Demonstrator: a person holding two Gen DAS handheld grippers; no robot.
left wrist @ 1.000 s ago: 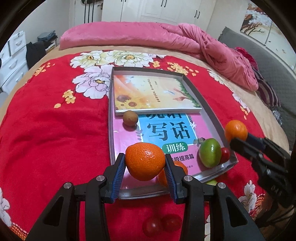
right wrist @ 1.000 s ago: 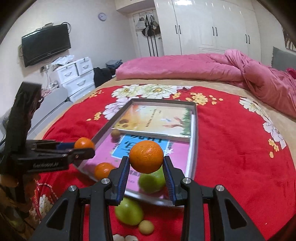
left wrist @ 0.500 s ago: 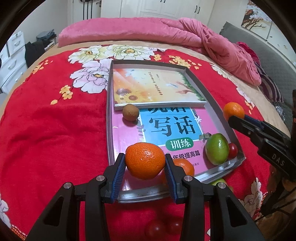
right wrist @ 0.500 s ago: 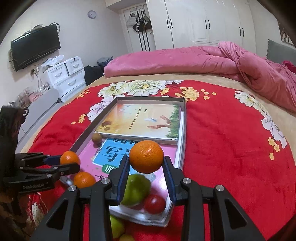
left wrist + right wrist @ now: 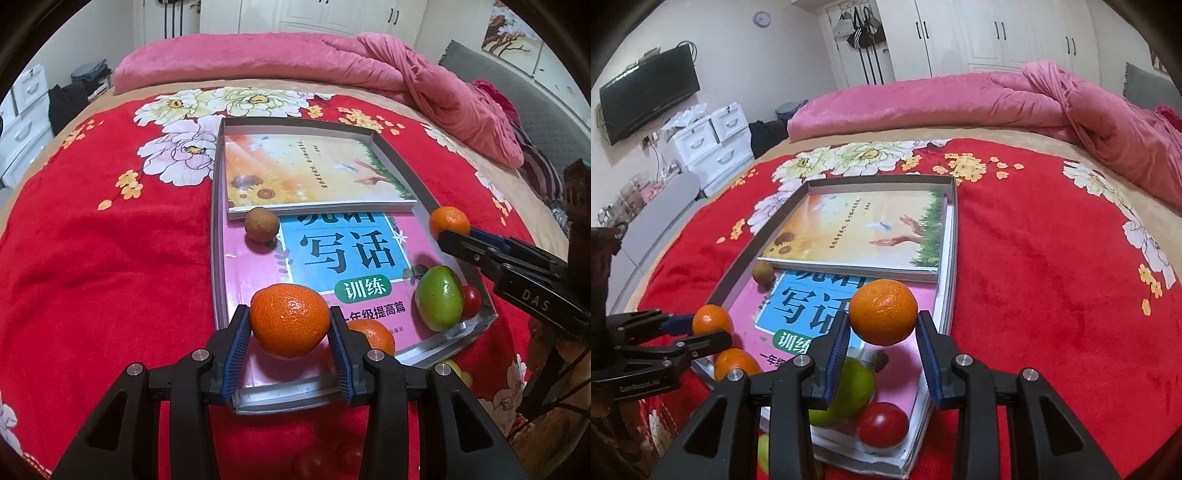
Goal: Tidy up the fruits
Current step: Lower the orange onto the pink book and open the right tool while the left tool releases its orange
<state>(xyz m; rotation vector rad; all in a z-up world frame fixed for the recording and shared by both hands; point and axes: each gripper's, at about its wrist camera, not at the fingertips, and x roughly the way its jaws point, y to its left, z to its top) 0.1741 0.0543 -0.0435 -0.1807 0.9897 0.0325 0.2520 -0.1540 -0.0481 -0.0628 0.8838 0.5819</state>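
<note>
Left gripper (image 5: 290, 325) clamps a mandarin (image 5: 290, 320) over the near end of the tray (image 5: 391, 147); right gripper (image 5: 882, 338) clamps a second mandarin (image 5: 883, 312) over the tray's right side. Both raised, likely for placing beside the loose mandarin (image 5: 371, 335) on the pink workbook (image 5: 258, 266) inside the tray. Tray sits on a red floral blanket (image 5: 92, 258); bedroom, white wardrobes (image 5: 990, 33) beyond.

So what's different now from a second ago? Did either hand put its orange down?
No. The right gripper has carried its orange in over the tray, above the green fruit and cherry tomato. The left gripper barely moved and still clamps its orange. Nothing was let go; the brown fruit, loose orange and books are unchanged.
</note>
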